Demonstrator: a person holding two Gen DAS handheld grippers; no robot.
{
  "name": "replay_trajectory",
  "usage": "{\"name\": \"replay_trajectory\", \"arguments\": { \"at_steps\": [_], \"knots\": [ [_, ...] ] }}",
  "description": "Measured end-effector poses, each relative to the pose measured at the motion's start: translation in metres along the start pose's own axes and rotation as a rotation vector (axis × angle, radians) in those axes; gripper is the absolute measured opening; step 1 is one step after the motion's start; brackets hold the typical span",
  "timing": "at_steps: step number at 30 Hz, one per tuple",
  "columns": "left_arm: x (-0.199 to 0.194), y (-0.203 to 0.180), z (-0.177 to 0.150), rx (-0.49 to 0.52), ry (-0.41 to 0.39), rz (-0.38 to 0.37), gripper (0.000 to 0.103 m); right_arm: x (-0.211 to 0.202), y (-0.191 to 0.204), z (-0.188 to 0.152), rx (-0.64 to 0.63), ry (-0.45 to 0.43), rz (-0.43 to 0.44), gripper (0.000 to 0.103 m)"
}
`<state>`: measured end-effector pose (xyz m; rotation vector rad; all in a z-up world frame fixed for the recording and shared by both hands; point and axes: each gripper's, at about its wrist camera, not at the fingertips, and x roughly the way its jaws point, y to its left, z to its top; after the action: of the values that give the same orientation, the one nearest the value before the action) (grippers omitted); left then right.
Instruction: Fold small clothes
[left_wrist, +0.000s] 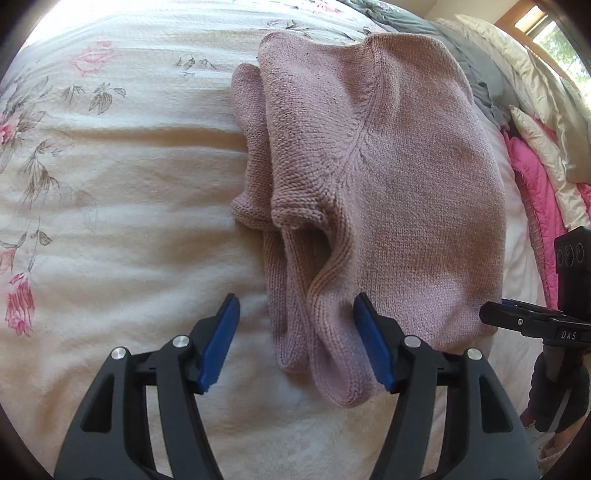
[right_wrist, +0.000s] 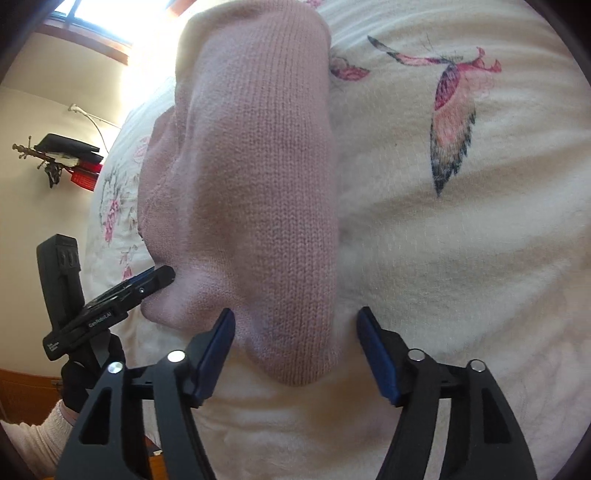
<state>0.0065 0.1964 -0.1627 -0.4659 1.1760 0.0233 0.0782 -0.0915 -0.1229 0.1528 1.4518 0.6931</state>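
Both the left tool (left_wrist: 295, 341) and right tool (right_wrist: 295, 354) gape wide around the folded pink sweater (left_wrist: 369, 184) on the floral blanket (left_wrist: 110, 184).

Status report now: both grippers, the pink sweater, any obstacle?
Left gripper open, straddling sweater's near edge. Right gripper open at its near end. Pink sweater partly folded on floral blanket. No obstacle seen.

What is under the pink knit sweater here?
The pink knit sweater lies on a cream floral blanket, with its own sleeve layers folded beneath. Anything else underneath is covered.
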Motion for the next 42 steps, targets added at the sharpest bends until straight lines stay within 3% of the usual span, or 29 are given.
{"name": "replay_trajectory", "arguments": {
  "at_steps": [6,13,18,29,35,42],
  "knots": [
    [-0.019,-0.011,-0.008,0.007,-0.005,0.063,0.072,-0.020,0.023,-0.008,-0.041,-0.056,-0.137,0.083],
    [-0.039,-0.022,-0.022,0.015,-0.010,0.239,0.078,-0.033,0.043,-0.020,-0.105,-0.100,-0.284,0.088],
    [-0.056,-0.032,-0.034,0.043,-0.021,0.346,0.082,-0.043,0.059,-0.030,-0.121,-0.127,-0.343,0.093],
    [-0.091,-0.061,-0.045,0.085,-0.055,0.422,0.087,-0.076,0.088,-0.043,-0.120,-0.210,-0.458,0.099],
    [-0.101,-0.068,-0.047,0.111,-0.059,0.481,0.089,-0.089,0.093,-0.045,-0.080,-0.228,-0.476,0.099],
    [-0.112,-0.071,-0.052,0.107,-0.064,0.475,0.089,-0.090,0.092,-0.050,-0.061,-0.218,-0.476,0.099]
  ]
}}
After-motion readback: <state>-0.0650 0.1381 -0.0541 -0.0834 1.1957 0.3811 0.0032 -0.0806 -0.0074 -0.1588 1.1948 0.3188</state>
